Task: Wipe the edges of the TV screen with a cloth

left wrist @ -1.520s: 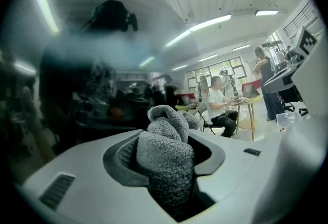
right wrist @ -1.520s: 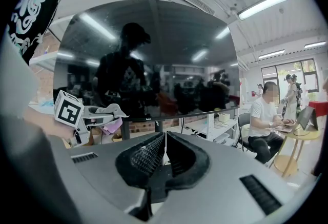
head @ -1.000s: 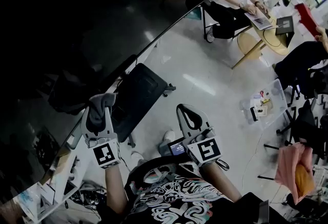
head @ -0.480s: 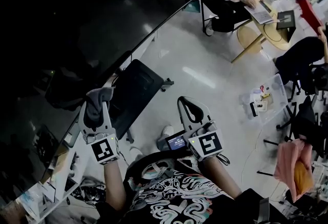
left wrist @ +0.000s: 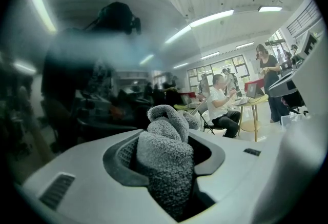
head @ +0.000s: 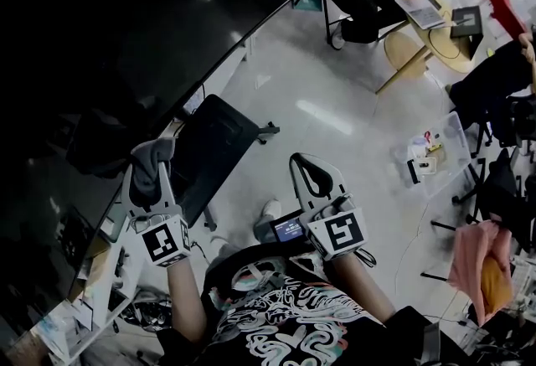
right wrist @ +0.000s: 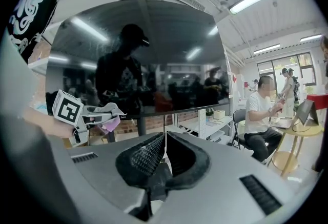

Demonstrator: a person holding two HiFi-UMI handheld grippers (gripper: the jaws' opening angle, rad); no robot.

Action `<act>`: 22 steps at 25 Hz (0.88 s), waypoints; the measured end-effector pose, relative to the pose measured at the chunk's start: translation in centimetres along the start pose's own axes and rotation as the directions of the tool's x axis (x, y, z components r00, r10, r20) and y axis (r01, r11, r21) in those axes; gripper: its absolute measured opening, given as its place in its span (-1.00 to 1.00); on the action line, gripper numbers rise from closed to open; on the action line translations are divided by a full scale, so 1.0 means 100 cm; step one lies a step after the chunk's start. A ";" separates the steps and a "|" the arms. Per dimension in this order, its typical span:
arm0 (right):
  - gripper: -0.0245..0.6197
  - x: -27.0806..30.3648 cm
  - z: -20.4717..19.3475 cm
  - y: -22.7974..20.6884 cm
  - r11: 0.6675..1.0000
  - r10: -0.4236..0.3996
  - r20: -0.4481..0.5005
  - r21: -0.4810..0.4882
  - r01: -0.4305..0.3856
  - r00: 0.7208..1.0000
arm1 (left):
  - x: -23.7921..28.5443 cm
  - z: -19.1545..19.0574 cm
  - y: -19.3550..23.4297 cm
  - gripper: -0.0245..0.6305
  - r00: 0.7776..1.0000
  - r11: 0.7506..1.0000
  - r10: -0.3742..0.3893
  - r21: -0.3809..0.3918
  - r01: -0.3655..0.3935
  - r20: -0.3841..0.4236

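Observation:
A large dark TV screen (head: 126, 38) fills the upper left of the head view; its lower edge (head: 251, 33) runs diagonally toward the lower left. My left gripper (head: 155, 157) is shut on a grey fluffy cloth (head: 151, 172), and the cloth's top sits at or just short of that lower edge. In the left gripper view the cloth (left wrist: 166, 159) bulges between the jaws, the screen (left wrist: 77, 79) blurred close ahead. My right gripper (head: 308, 174) is shut and empty, away from the screen above the floor. In the right gripper view the screen (right wrist: 138, 64) and the left gripper (right wrist: 102, 115) show.
A black TV stand base (head: 209, 155) lies on the pale floor under the screen. People sit at a round wooden table (head: 435, 38) at the upper right. A clear box of small items (head: 431, 163) and a pink cloth (head: 477, 264) are on the right. Shelving stands at lower left.
The left gripper with the cloth has shifted slightly left and down along the screen's lower edge. The right gripper has hardly moved.

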State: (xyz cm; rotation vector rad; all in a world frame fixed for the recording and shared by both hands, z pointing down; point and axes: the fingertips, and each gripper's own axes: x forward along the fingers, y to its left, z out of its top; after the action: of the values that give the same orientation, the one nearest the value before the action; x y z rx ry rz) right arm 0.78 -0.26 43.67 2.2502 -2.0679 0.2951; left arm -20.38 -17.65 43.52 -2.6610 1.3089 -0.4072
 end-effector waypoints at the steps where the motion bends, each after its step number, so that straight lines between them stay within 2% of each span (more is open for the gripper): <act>1: -0.83 0.000 0.002 -0.002 1.000 0.003 0.024 0.004 -0.003 1.000 | 0.001 0.000 -0.001 -0.33 1.000 1.000 0.003 -0.003 -0.003 -0.002; 5: -0.83 -0.008 -0.006 -0.020 1.000 -0.023 -0.022 0.009 0.023 0.999 | 0.005 0.000 -0.004 -0.33 1.000 1.000 0.024 -0.009 -0.024 -0.010; 7: -0.83 -0.009 -0.001 -0.027 1.000 -0.016 0.019 0.010 0.016 1.000 | 0.007 0.001 -0.007 -0.33 1.000 1.000 0.030 -0.007 -0.030 -0.009; 10: -0.83 -0.015 -0.004 -0.038 1.000 -0.029 -0.002 0.002 0.029 1.000 | 0.010 0.002 -0.012 -0.33 1.000 1.000 0.028 -0.012 -0.028 -0.008; 12: -0.83 -0.018 0.000 -0.042 0.999 -0.042 0.026 0.012 0.042 0.999 | 0.013 0.003 -0.014 -0.33 1.000 1.000 0.022 -0.018 -0.022 -0.011; 15: -0.83 -0.024 -0.004 -0.046 0.997 -0.070 -0.021 0.012 0.070 0.997 | 0.016 0.003 -0.018 -0.33 1.000 1.000 0.007 -0.017 -0.007 -0.012; 22: -0.83 -0.030 -0.009 -0.056 0.994 -0.109 -0.057 -0.008 0.109 0.992 | 0.028 0.005 -0.027 -0.33 1.000 1.000 -0.010 -0.017 0.010 -0.002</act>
State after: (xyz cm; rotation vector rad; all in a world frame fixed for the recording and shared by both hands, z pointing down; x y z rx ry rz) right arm 6.06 3.33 44.40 2.3129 -1.9082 0.3418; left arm -16.53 -18.21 44.18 -2.6825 1.3055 -0.4018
